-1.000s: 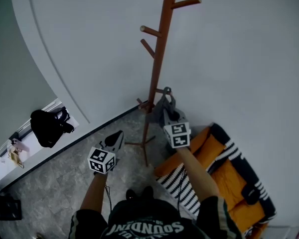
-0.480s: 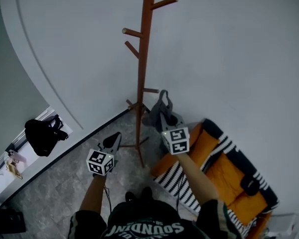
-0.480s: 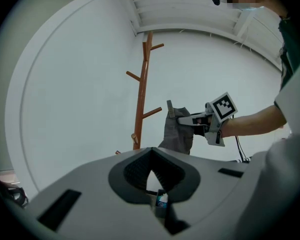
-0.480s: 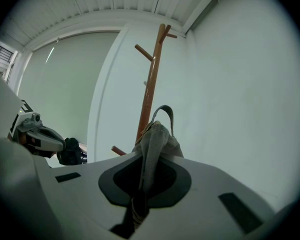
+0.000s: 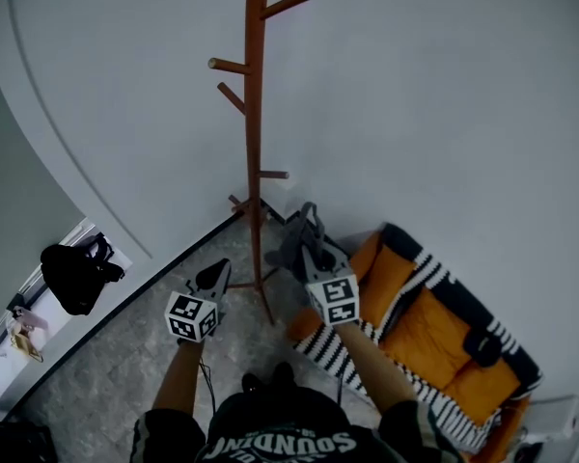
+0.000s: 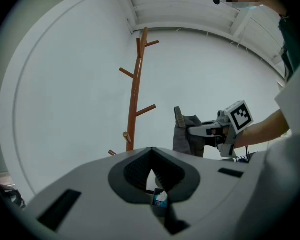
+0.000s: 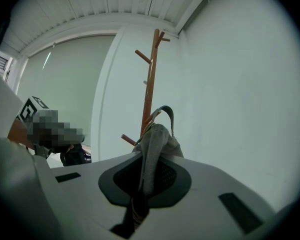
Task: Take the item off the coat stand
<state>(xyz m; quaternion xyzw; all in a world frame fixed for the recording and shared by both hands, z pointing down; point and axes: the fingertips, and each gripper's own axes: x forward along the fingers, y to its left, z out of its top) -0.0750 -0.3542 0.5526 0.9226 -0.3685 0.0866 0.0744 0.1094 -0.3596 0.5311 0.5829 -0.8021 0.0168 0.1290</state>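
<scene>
The right gripper (image 5: 312, 255) is clamped on the grey bag (image 5: 289, 247). The fabric is pinched between its jaws, and a strap loops up above them. The bag hangs off the coat stand (image 5: 255, 133), near the lower pegs but apart from them, beside an orange striped cushion (image 5: 434, 336). The left gripper (image 5: 219, 273) appears to have its jaws together on nothing, and it points toward the stand's foot.

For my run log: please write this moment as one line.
right gripper: shut on grey bag | grey bag: clear of coat stand | left gripper: shut, empty
</scene>
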